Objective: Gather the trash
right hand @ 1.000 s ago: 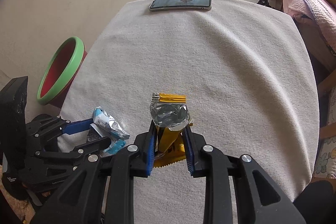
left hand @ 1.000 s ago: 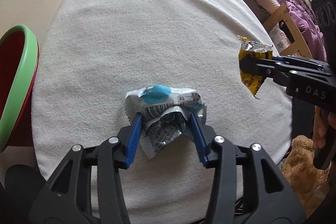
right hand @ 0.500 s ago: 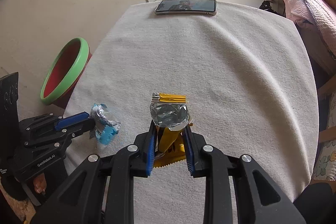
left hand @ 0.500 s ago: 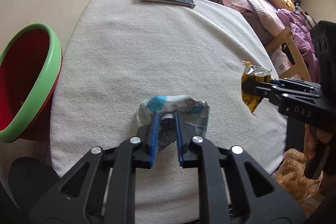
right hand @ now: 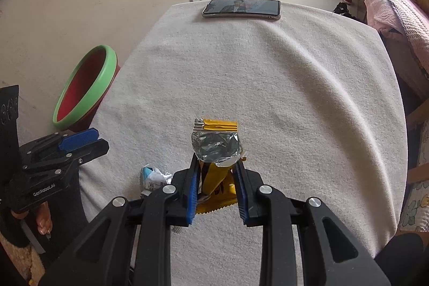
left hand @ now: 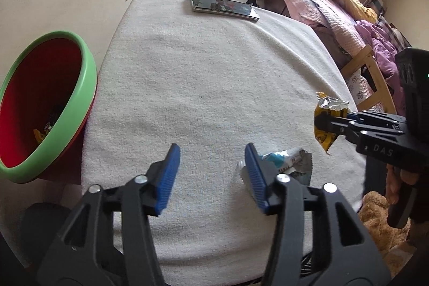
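Your left gripper (left hand: 211, 173) stands apart and empty; its jaws have just been opening, and nothing lies between them. The blue-and-white wrapper (left hand: 289, 165) lies on the white cloth (left hand: 214, 77) just outside its right finger. Your right gripper (right hand: 217, 176) is clamped on the yellow foil wrapper (right hand: 214, 149). Both wrappers look light, crinkly and slippery; pinch the blue one across its bunched middle, not a loose edge. The red bin (left hand: 88, 77) sits well left of the left gripper.

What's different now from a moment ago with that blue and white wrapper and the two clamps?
The left gripper had shut on the blue-and-white wrapper; its jaws have just been opening, nothing is between them, and the wrapper lies on the white cloth beside its right finger. Unchanged: the right gripper grips the yellow wrapper; phone and red bin stay put.
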